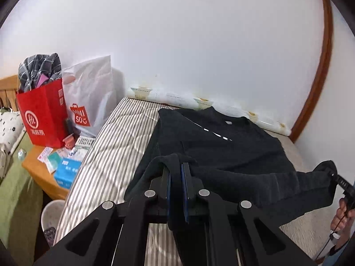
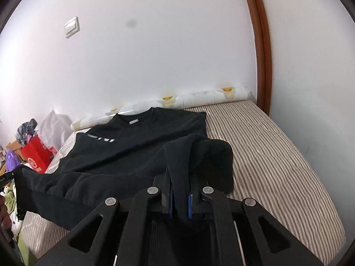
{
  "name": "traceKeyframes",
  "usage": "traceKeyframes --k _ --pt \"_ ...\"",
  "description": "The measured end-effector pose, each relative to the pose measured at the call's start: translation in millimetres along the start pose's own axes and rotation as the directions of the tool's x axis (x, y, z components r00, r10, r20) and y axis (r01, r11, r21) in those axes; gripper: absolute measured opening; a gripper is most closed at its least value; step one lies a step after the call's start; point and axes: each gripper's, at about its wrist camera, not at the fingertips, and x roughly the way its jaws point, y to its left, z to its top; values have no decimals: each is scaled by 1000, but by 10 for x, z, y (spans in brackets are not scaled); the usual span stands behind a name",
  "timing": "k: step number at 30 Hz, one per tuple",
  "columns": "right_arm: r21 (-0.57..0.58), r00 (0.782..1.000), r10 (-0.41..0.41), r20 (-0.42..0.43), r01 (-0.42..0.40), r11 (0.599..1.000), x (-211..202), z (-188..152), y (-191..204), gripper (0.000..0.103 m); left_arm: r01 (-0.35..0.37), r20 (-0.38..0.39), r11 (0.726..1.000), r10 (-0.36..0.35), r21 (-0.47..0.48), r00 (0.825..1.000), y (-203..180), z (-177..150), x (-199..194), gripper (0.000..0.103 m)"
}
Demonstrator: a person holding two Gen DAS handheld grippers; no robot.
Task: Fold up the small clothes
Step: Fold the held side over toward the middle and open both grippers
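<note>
A black shirt (image 1: 224, 146) with a white chest mark lies on the striped mattress (image 1: 115, 146), collar toward the wall. Its near hem is lifted off the bed. My left gripper (image 1: 176, 168) is shut on the hem's left corner, cloth bunched between its blue pads. My right gripper (image 2: 180, 177) is shut on the right corner of the same black shirt (image 2: 137, 146), which drapes over its fingers. In the left wrist view the right gripper (image 1: 332, 174) shows at the far right, with a hand (image 1: 342, 217) below it. The hem sags between the two grippers.
A white wall runs behind the striped mattress (image 2: 277, 155), with a brown door frame (image 2: 259, 55) at the right. Left of the bed, a wooden bedside table (image 1: 42, 170) holds a red paper bag (image 1: 42, 115), a white plastic bag (image 1: 91, 97) and small boxes. A white bin (image 1: 52, 217) stands below.
</note>
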Motion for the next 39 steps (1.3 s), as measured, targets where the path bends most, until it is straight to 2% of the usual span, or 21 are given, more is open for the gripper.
traceKeyframes --k 7,11,17,26,30,32,33,34,35,37,39 --pt "38 1000 2 -31 -1 999 601 383 39 9 -45 -60 999 44 -23 997 10 330 610 9" --pt "59 998 0 -61 4 998 975 500 28 9 -70 -91 997 67 -26 994 -1 381 972 9" --pt "59 991 -43 -131 51 997 1523 485 19 10 -123 -136 992 120 -8 983 -18 340 1380 9" --pt "27 965 -106 -239 116 993 2013 382 -20 12 -126 -196 992 126 12 972 1 273 1615 11" --pt "45 965 -84 -246 98 994 1915 376 -83 19 -105 -214 994 105 13 971 -8 285 1559 14" --pt "40 964 -73 -254 86 995 1790 371 -102 31 -82 -227 996 86 26 970 -13 287 1488 19" --pt "32 965 -74 -252 85 996 1685 360 -109 39 -79 -231 996 83 30 969 -16 280 1450 25" --pt "28 968 -74 -241 83 996 1589 346 -115 41 -67 -230 997 72 31 971 -18 260 1377 31" --pt "21 972 -74 -223 81 997 1470 323 -123 42 -56 -227 998 61 29 972 -19 242 1324 34" --pt "0 976 -91 -200 93 996 1251 261 -152 43 -39 -222 999 43 20 974 -14 186 1204 49" --pt "3 975 -115 -190 118 993 1069 165 -224 44 -21 -217 1000 22 5 976 9 71 1050 51"
